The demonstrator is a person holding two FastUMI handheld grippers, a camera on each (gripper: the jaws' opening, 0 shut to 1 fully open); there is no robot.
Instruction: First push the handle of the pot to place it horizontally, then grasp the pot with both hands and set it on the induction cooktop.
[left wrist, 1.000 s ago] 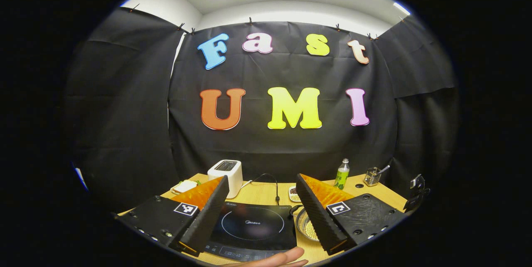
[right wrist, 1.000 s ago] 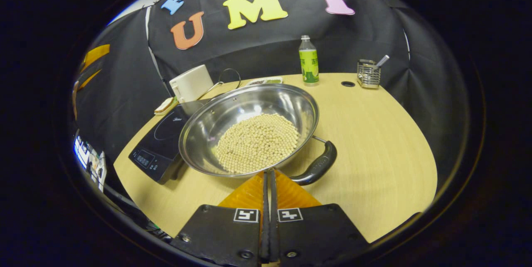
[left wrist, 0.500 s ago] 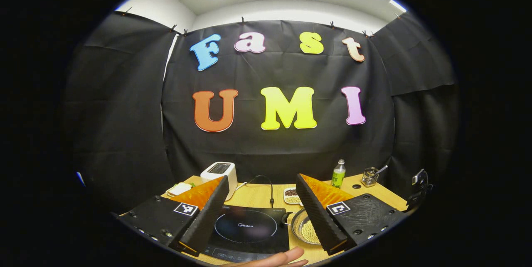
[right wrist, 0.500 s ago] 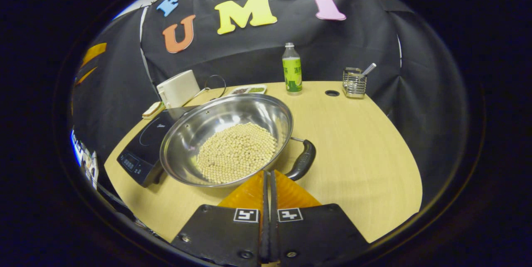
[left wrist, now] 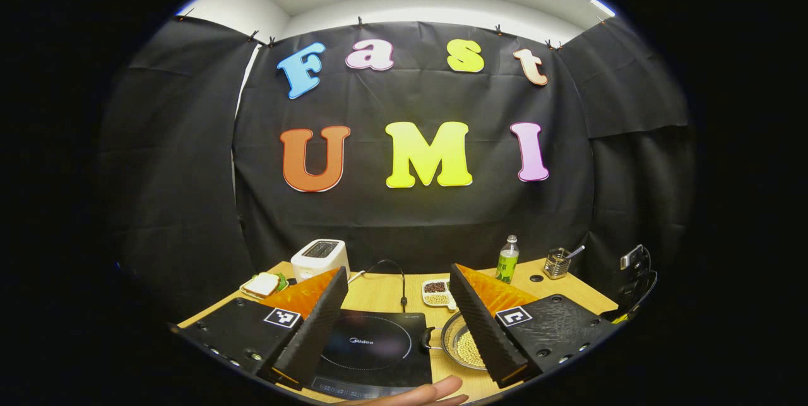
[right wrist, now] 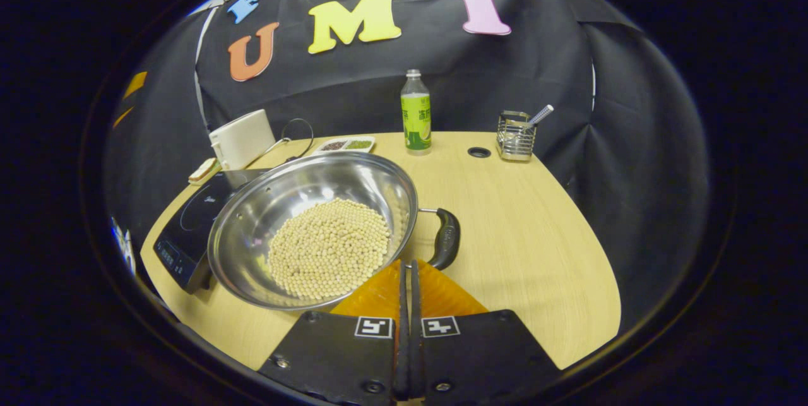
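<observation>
A steel pot [right wrist: 315, 229] holding pale beans sits on the wooden table [right wrist: 536, 248], with its black handle [right wrist: 447, 238] at its right side. My right gripper [right wrist: 407, 265] is shut and empty. Its tips lie at the pot's near rim, just left of the handle's lower end; I cannot tell whether they touch. The black induction cooktop [right wrist: 180, 232] lies left of the pot. My left gripper [left wrist: 398, 270] hangs open above the cooktop [left wrist: 372, 346]. Its right finger hides part of the pot [left wrist: 461, 348].
A white toaster [right wrist: 242, 137], a divided dish [right wrist: 347, 144], a green bottle [right wrist: 416, 112] and a wire utensil holder [right wrist: 516, 136] line the table's far edge. A sandwich plate [left wrist: 262, 284] sits far left. A hand [left wrist: 416, 394] shows at the bottom.
In the right gripper view the pot and the whole scene slid left, and the handle turned from slanting to nearly upright beside the tips. The left gripper drew back; cooktop and pot look smaller.
</observation>
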